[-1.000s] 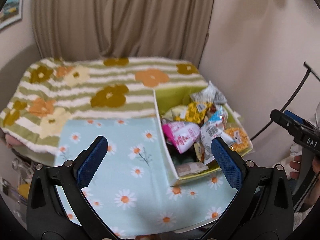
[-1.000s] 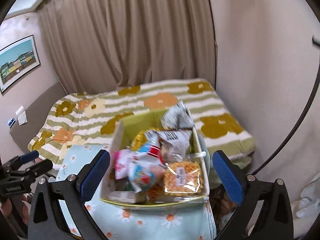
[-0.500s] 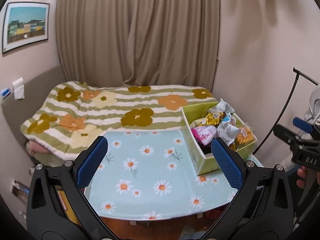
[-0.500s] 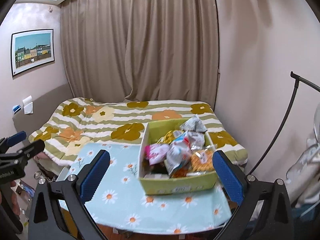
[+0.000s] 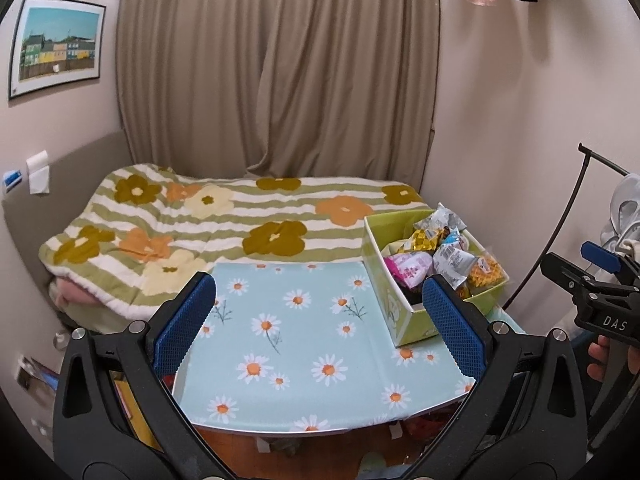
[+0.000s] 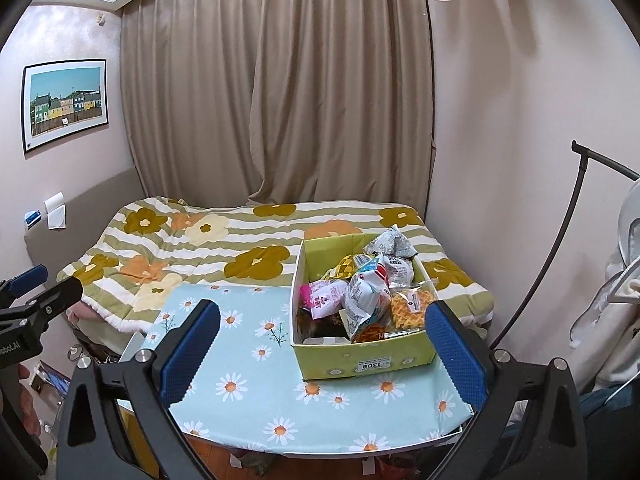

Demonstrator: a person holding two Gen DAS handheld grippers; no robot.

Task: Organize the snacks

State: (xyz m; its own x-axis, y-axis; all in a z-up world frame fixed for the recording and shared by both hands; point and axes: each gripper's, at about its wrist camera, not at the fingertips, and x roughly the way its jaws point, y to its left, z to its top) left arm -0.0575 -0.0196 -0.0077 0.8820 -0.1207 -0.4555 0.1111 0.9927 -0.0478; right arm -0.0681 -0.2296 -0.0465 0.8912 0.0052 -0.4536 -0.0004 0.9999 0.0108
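Observation:
A green cardboard box (image 6: pixel 360 362) stands on the right side of a small table with a light blue daisy cloth (image 6: pixel 256 384). It is heaped with snack packets: a pink one (image 6: pixel 326 296), a white and blue one (image 6: pixel 366 300), a waffle pack (image 6: pixel 412 308), a gold one (image 6: pixel 346 268). The box also shows in the left wrist view (image 5: pixel 394 312). My left gripper (image 5: pixel 318 320) is open and empty, held back above the table's near edge. My right gripper (image 6: pixel 322 348) is open and empty, in front of the box and apart from it.
A bed with a green-striped flower blanket (image 5: pixel 224 224) lies behind the table. Beige curtains (image 6: pixel 280 92) hang at the back. A black rack pole (image 6: pixel 560 236) curves at the right with white clothes (image 6: pixel 624 276). The wall is close on the right.
Both grippers have pulled back and up from the box. The box now looks smaller and the whole table and room show. Both stay open.

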